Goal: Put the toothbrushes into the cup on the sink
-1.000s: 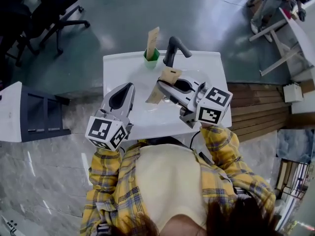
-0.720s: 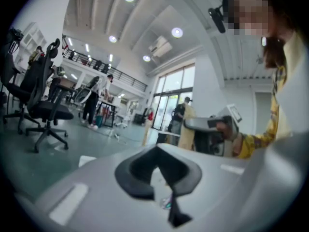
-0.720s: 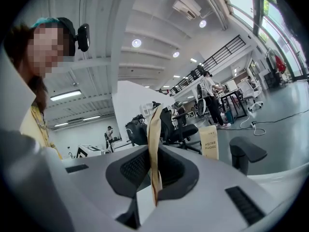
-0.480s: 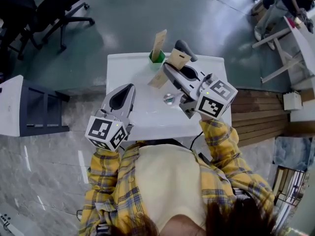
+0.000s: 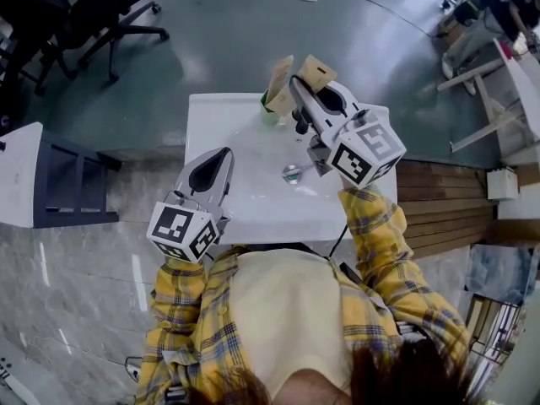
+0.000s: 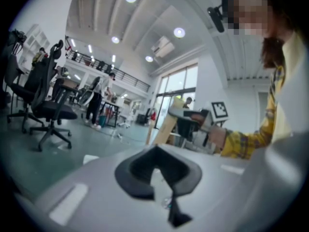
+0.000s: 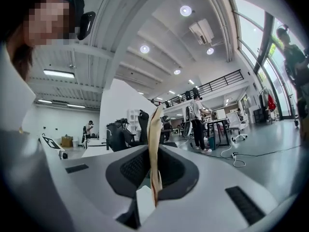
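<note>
A green cup (image 5: 268, 108) stands at the back edge of the white sink (image 5: 219, 125), with one cardboard-packed toothbrush (image 5: 278, 76) upright in it. My right gripper (image 5: 297, 84) is shut on a second packed toothbrush (image 5: 317, 72), held just right of the cup and above its rim. In the right gripper view that pack (image 7: 154, 144) shows edge-on between the jaws. My left gripper (image 5: 224, 153) hovers over the sink's front left, shut and empty. The left gripper view shows its jaws (image 6: 161, 178) pointing at the right gripper (image 6: 193, 121) and the pack (image 6: 165, 128).
The drain (image 5: 291, 173) lies in the basin below the right gripper. The faucet (image 5: 300, 126) is mostly hidden behind that gripper. An office chair (image 5: 101, 2) stands far left, a grey rack (image 5: 67, 188) beside the sink, wooden boards (image 5: 439, 192) to the right.
My right gripper has carried the packed toothbrush up from over the basin to the back of the sink, beside the cup. The left gripper has stayed put.
</note>
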Tool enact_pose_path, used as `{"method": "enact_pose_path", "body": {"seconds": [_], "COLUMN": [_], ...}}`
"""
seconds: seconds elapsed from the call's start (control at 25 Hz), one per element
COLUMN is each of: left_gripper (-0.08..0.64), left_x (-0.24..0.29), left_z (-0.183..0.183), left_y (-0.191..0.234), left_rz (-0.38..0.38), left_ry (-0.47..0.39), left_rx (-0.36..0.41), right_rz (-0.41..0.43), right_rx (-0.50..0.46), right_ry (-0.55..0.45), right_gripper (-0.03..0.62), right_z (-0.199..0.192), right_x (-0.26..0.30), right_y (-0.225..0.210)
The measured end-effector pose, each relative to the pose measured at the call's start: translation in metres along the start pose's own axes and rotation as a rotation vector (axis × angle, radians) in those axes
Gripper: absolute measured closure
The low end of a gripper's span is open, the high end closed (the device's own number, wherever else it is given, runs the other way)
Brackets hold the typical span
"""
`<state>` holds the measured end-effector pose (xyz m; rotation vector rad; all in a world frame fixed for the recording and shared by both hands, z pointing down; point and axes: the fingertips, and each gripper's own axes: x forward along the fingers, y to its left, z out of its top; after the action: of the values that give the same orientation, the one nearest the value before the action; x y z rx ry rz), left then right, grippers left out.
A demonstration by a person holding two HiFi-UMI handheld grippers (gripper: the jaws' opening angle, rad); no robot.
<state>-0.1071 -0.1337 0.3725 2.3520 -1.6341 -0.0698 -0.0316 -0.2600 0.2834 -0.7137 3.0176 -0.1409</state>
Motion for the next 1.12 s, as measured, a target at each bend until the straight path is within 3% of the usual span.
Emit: {"method": "enact_pose_path", "body": {"seconds": [0.4, 1.12], "left_gripper": [0.554, 0.554], "left_x": [-0.001, 0.0], "left_z": [-0.002, -0.008], "left_y": [0.003, 0.013], "left_rz": [0.021, 0.044], "left_ry": [0.008, 0.018], "left_rx": [-0.001, -0.014], "right_rz": [0.018, 0.039], "right_rx": [-0.074, -0.078], "right_ry": [0.025, 0.106], "right_gripper": [0.552, 0.552], "right_z": [-0.015, -0.046], "right_x": [0.024, 0.044], "right_y": [-0.009, -0.011]}}
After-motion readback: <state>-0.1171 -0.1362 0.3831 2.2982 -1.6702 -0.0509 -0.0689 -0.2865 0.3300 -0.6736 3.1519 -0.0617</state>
